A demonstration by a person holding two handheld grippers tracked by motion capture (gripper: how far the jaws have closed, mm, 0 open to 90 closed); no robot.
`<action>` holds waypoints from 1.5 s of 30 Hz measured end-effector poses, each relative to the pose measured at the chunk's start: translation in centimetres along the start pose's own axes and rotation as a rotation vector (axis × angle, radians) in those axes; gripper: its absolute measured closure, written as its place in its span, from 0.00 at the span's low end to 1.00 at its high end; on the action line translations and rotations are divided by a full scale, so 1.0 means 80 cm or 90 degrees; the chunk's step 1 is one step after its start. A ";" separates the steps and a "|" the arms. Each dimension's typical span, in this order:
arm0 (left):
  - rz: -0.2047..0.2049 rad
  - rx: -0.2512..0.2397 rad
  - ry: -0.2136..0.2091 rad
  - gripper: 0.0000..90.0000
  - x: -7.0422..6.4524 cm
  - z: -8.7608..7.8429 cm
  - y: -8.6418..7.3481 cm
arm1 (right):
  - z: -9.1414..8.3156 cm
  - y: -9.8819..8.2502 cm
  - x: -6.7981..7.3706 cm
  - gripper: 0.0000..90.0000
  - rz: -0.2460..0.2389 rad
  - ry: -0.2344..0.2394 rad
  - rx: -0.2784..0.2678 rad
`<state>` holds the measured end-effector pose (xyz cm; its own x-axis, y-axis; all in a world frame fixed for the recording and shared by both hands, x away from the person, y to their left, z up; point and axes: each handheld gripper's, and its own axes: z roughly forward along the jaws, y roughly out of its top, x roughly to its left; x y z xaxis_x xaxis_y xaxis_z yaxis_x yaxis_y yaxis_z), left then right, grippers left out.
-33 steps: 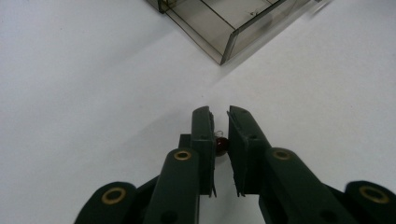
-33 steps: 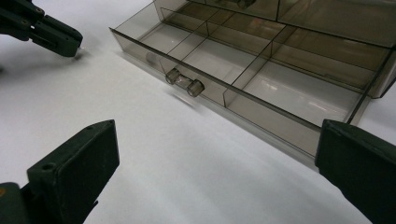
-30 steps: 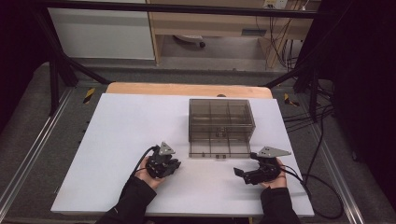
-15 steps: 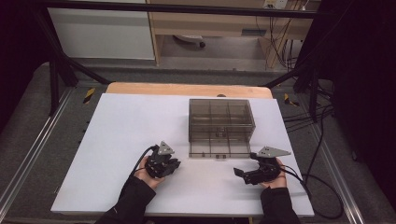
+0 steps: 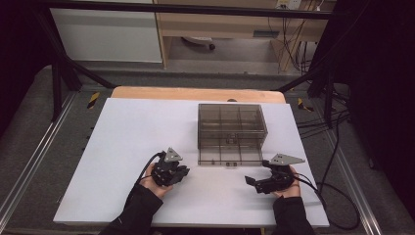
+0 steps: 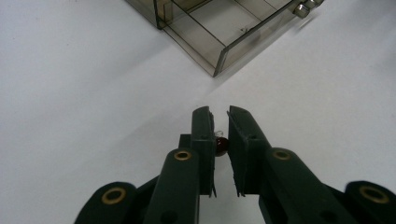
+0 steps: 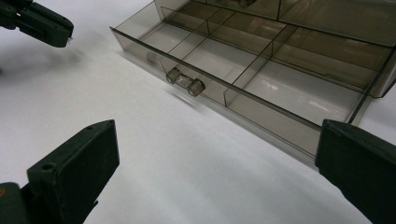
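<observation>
A small dark red bead-like thing (image 6: pixel 221 144) sits pinched between the jaws of the left gripper (image 6: pixel 219 122), which are drawn in narrow around it; a bit of clear material shows just above it, and what exactly it is cannot be told. In the high view the left gripper (image 5: pixel 172 172) rests low over the white worktop (image 5: pixel 122 147), toward its near edge and a little left of the middle, held in the person's left hand (image 5: pixel 152 183).

Just beyond it, toward the far right part of the worktop, stands a smoky transparent organiser box (image 5: pixel 231 122) with its lowest drawer (image 5: pixel 230 155) pulled out toward the near edge. The drawer (image 7: pixel 261 70) is split by partitions into several compartments, and a small clear knob (image 7: pixel 185 83) sticks out from the middle of its front wall. In the left gripper view the drawer's near corner (image 6: pixel 217 44) lies ahead of the jaws, apart from them.

The right gripper (image 5: pixel 257 182) lies near the near edge on the right side, held in the right hand (image 5: pixel 288 188), just in front of the drawer's right end and not touching it. Its jaws stand wide apart with nothing between them, as the right gripper view shows, one pad (image 7: pixel 79 172) at the lower left and the other at the lower right.
</observation>
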<state>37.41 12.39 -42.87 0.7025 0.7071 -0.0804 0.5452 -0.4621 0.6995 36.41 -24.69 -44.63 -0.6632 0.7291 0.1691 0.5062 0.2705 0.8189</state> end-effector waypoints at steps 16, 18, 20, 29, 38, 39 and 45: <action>0.003 -0.003 -0.004 0.89 -0.001 -0.005 0.008 | 0.000 0.000 0.000 0.01 0.001 -0.001 0.000; 0.003 -0.004 -0.004 0.89 -0.001 -0.006 0.010 | 0.001 0.000 0.000 0.01 0.000 -0.001 0.001; 0.001 -0.006 -0.006 0.89 -0.002 -0.007 0.011 | 0.001 0.000 0.000 0.01 0.001 -0.001 0.002; 0.006 -0.021 -0.012 0.89 -0.008 -0.012 0.025 | 0.001 0.000 0.001 0.01 0.003 -0.002 0.003; 0.008 -0.025 -0.016 0.89 -0.011 -0.011 0.033 | 0.001 -0.001 0.001 0.01 0.002 -0.001 0.004; 0.007 -0.026 -0.016 0.89 -0.011 -0.011 0.034 | 0.001 -0.001 0.000 0.01 0.000 -0.001 0.005; 0.010 -0.029 -0.014 0.89 -0.011 -0.011 0.041 | 0.001 -0.001 0.001 0.01 0.002 -0.001 0.004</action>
<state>38.18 10.69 -39.90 0.7215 0.6873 -0.0844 0.5124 -0.4480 0.7326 36.40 -24.63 -44.69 -0.6605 0.7313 0.1701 0.5115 0.2724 0.8149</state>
